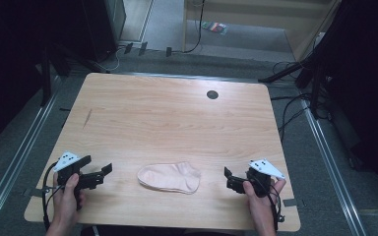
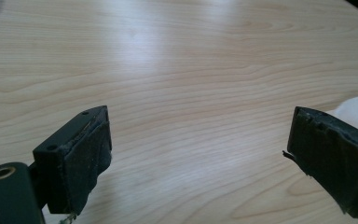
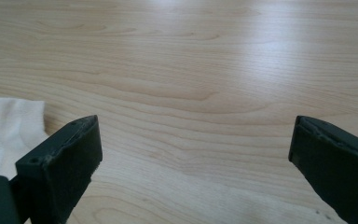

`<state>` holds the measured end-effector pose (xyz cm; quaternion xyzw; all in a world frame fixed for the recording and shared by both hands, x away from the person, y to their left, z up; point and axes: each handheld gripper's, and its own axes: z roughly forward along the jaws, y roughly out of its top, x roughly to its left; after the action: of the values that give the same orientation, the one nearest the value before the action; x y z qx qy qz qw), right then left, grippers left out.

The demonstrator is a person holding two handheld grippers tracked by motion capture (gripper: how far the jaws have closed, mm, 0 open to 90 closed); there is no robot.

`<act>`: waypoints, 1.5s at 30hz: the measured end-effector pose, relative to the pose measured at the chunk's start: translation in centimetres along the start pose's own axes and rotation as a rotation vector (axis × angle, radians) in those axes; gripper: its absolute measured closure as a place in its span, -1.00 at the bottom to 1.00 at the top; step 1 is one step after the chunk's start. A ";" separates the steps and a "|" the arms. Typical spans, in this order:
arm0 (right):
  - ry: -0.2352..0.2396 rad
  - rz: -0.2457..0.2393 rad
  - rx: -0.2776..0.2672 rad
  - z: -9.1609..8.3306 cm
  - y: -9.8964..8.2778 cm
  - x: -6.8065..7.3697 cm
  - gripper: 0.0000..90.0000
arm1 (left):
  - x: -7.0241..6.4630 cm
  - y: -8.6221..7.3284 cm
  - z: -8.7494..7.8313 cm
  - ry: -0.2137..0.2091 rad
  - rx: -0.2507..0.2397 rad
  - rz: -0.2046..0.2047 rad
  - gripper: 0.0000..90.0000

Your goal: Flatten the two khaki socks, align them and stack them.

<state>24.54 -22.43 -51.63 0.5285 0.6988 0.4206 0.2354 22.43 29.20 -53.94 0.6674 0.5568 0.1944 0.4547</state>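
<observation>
Around the work: a wooden table and the clutter on the floor beyond it.

We see a light wooden table [image 1: 167, 113] with a small dark round grommet [image 1: 212, 94] near its far edge and a short dark streak [image 1: 87, 118] toward its far left. Past the table we make out grey carpet [image 1: 256, 44], black cables [image 1: 288, 110] trailing at the right, metal floor rails [image 1: 17, 162] along both sides, and a small colourful packet [image 1: 214, 27] lying on the floor by a pale wooden frame [image 1: 256, 14].
</observation>
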 end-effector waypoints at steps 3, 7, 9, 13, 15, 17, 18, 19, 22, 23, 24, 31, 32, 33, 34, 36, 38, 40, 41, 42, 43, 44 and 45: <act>-0.006 0.005 0.000 -0.1 -0.1 -0.7 -0.95 | 0.8 0.0 -0.2 0.011 -0.009 -0.011 -0.85; -0.015 0.018 0.000 -0.2 -0.2 -1.6 -0.95 | 1.7 -0.1 -0.5 0.030 -0.013 -0.017 -0.85; -0.004 0.027 0.002 -0.2 -0.3 -2.1 -0.95 | 2.3 -0.1 -0.7 0.037 -0.016 -0.021 -0.85; -0.016 0.033 -0.007 -0.5 -0.6 -3.4 -0.95 | 3.2 -0.2 -1.1 0.049 -0.019 -0.027 -0.85; -0.022 0.038 -0.008 -0.5 -0.7 -3.6 -0.95 | 3.6 -0.2 -1.3 0.056 -0.026 -0.033 -0.85; -0.034 0.042 -0.010 -0.7 -0.8 -4.2 -0.95 | 4.0 -0.2 -1.5 0.065 -0.028 -0.031 -0.85; -0.029 0.054 -0.010 -0.8 -0.9 -4.5 -0.95 | 4.2 -0.2 -1.7 0.067 -0.027 -0.031 -0.85; -0.016 0.058 -0.019 -0.9 -1.0 -4.9 -0.95 | 4.3 -0.2 -1.8 0.074 -0.031 -0.032 -0.85; -0.032 0.061 -0.018 -1.2 -1.5 -6.1 -0.95 | 4.9 -0.3 -2.1 0.084 -0.035 -0.030 -0.85; -0.032 0.061 -0.018 -1.2 -1.5 -6.1 -0.95 | 5.2 -0.3 -2.2 0.091 -0.035 -0.026 -0.85; -0.042 0.064 -0.016 -1.2 -1.6 -6.4 -0.95 | 5.4 -0.4 -2.3 0.096 -0.039 -0.031 -0.85; -0.090 0.090 -0.019 -2.1 -2.3 -8.3 -0.95 | 6.9 -0.6 -3.2 0.110 -0.050 -0.030 -0.85; -0.099 0.090 -0.016 -2.2 -2.4 -8.5 -0.95 | 7.1 -0.6 -3.3 0.114 -0.052 -0.034 -0.85; -0.119 0.090 -0.013 -2.6 -2.7 -9.0 -0.95 | 7.3 -0.7 -3.5 0.116 -0.050 -0.036 -0.85; -0.119 0.090 -0.013 -2.6 -2.7 -9.0 -0.95 | 7.4 -0.7 -3.6 0.118 -0.053 -0.036 -0.85; -0.120 0.100 -0.014 -2.9 -2.9 -9.4 -0.95 | 7.6 -0.8 -3.9 0.126 -0.051 -0.033 -0.85; -0.125 0.105 -0.015 -3.3 -3.2 -9.9 -0.95 | 8.0 -0.9 -4.1 0.142 -0.045 -0.022 -0.85; -0.129 0.108 -0.012 -3.7 -3.6 -10.3 -0.95 | 8.3 -1.0 -4.3 0.154 -0.040 -0.024 -0.85; -0.132 0.109 -0.007 -3.8 -3.8 -10.5 -0.95 | 8.6 -1.1 -4.4 0.158 -0.044 -0.030 -0.85; -0.142 0.111 0.002 -4.0 -4.0 -10.7 -0.95 | 8.8 -1.1 -4.4 0.167 -0.048 -0.035 -0.85; -0.150 0.115 0.008 -4.1 -4.2 -10.9 -0.94 | 9.0 -1.1 -4.5 0.174 -0.049 -0.038 -0.85; -0.150 0.117 0.010 -4.3 -4.3 -11.0 -0.94 | 9.2 -1.1 -4.6 0.176 -0.050 -0.045 -0.85; -0.150 0.123 0.012 -4.4 -4.5 -11.2 -0.94 | 9.3 -1.1 -4.6 0.174 -0.053 -0.050 -0.85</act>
<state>22.41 -34.76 -54.30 0.6017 0.6479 0.3894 0.2578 21.12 39.54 -54.86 0.6218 0.6053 0.2550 0.4266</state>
